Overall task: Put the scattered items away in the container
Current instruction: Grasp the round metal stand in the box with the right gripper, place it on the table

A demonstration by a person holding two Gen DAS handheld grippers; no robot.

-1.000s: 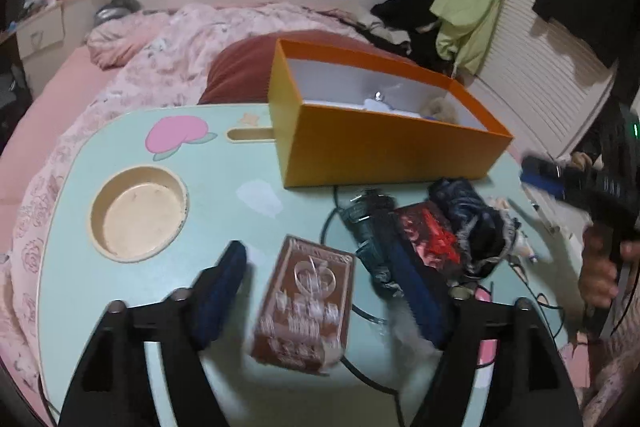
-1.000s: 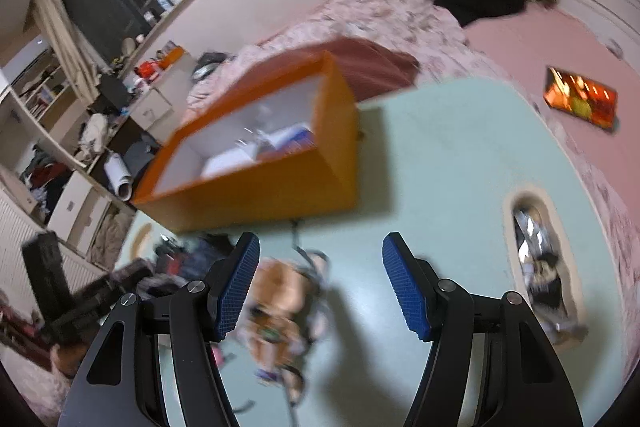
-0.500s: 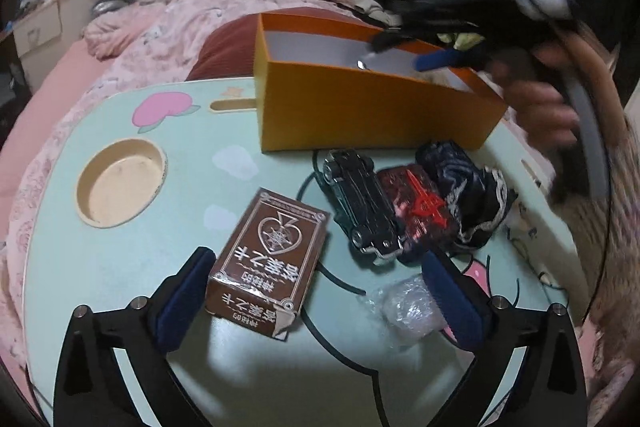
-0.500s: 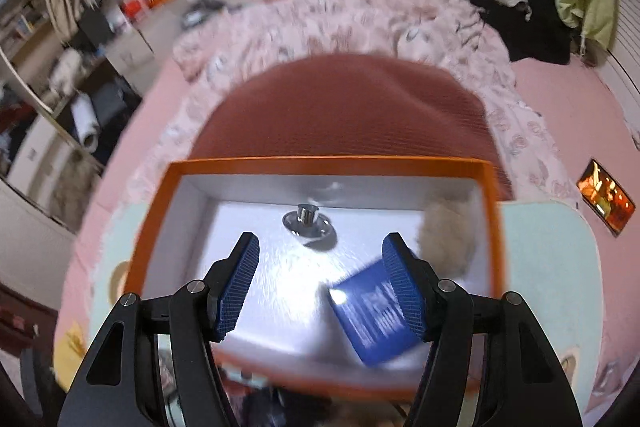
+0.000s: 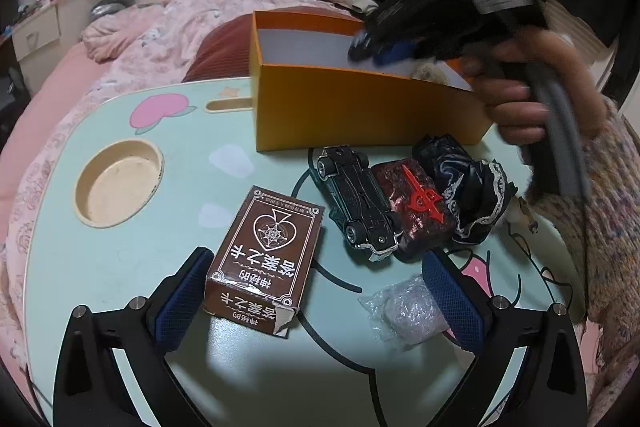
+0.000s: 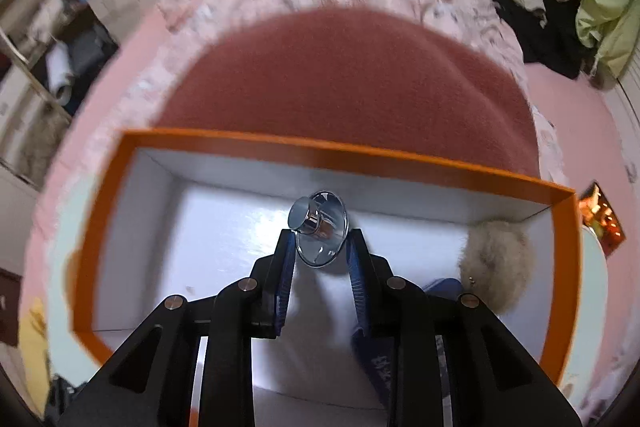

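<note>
- My left gripper (image 5: 314,301) hangs low over the pale green table (image 5: 120,267) with its fingers spread wide, grasping nothing.
- A brown card box (image 5: 266,253) lies flat between those fingers; its near end sits just beside the left pad, and its long axis runs away from me, tilted slightly to the right.
- Right of it a black toy car (image 5: 356,201) lies upside down, wheels up — its long axis points toward the orange box (image 5: 360,111).
- Touching the car is a dark red packet (image 5: 416,205), then a black lacy cloth (image 5: 466,187); a clear plastic wrapper (image 5: 404,309) lies by my right pad.
- My right gripper (image 6: 322,247) reaches down into the orange box (image 6: 320,151), its fingers closing on a shiny metal knob (image 6: 318,227) that sits tilted between the pads.
- A beige furry ball (image 6: 496,259) rests in the box's right corner, a blue item (image 6: 376,359) partly hidden under my fingers.
</note>
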